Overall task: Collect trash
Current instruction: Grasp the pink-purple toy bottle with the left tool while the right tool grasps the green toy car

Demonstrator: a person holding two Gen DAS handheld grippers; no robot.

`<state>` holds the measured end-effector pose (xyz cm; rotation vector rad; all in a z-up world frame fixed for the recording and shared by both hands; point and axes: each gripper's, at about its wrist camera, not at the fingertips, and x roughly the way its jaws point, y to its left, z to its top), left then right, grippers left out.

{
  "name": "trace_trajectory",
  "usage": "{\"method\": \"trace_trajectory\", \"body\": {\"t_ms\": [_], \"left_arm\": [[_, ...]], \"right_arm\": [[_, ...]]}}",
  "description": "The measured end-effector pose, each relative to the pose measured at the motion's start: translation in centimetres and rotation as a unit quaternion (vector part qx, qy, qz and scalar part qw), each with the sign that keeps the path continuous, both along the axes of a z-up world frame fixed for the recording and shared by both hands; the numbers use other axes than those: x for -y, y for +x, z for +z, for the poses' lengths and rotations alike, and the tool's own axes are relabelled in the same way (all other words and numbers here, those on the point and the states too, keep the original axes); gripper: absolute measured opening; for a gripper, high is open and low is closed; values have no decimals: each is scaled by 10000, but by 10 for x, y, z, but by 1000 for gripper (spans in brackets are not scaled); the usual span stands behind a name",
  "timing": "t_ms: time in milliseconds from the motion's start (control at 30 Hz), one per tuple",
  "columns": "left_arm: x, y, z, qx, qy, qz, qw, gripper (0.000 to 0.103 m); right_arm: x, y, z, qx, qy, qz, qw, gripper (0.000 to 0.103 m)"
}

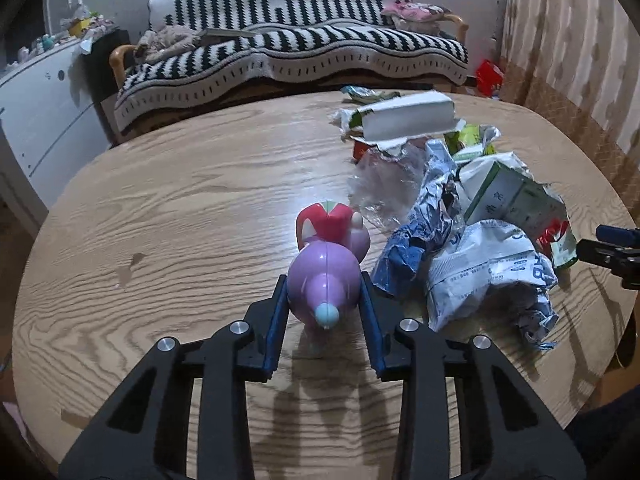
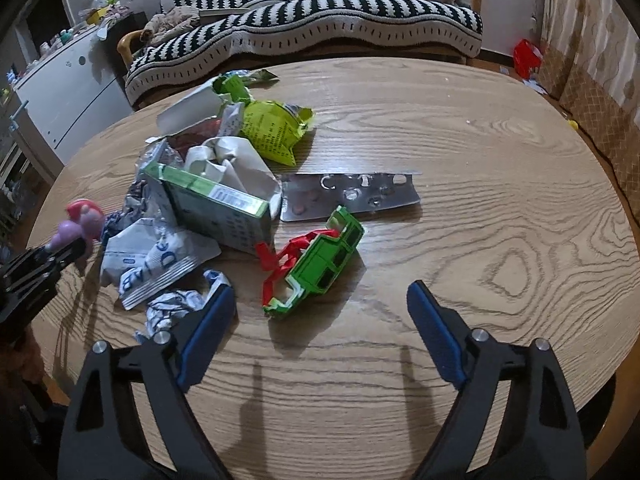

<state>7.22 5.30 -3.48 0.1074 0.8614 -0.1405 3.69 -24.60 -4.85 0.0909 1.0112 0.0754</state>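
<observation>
Trash lies heaped on the round wooden table [image 2: 460,128]: a green-and-white carton [image 2: 224,212], a crumpled white-and-blue wrapper [image 2: 156,264], a yellow-green packet [image 2: 272,128], a silver blister strip [image 2: 352,196] and a white box [image 1: 408,116] at the far side. Left of the heap stands a purple toy with a red top [image 1: 326,268]; the left gripper [image 1: 325,284] has its blue pads narrowed against both sides of it. The right gripper [image 2: 320,300] hangs wide with nothing between its pads, just near of a green-and-red toy car [image 2: 320,260] lying tilted on the wood. A striped sofa [image 1: 288,40] sits beyond.
</observation>
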Motion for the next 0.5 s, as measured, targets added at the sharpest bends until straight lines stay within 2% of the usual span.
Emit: {"method": "trace_trajectory", "body": {"t_ms": [167, 333, 400, 433, 500], "left_arm": [[2, -6, 13, 124, -121, 55, 9998, 33], [11, -8, 19, 157, -164, -20, 9997, 33], [17, -9, 21, 163, -186, -55, 9997, 33], [20, -9, 22, 161, -188, -77, 9997, 33], [25, -9, 22, 149, -192, -94, 9997, 33]], "right_arm": [[7, 11, -7, -107, 190, -170, 9996, 73], [29, 22, -14, -204, 994, -469, 9937, 59], [36, 26, -17, -280, 1153, -585, 9912, 56], [38, 28, -19, -310, 1178, -616, 9906, 51], [42, 33, -26, -459, 1333, -644, 9879, 34]]}}
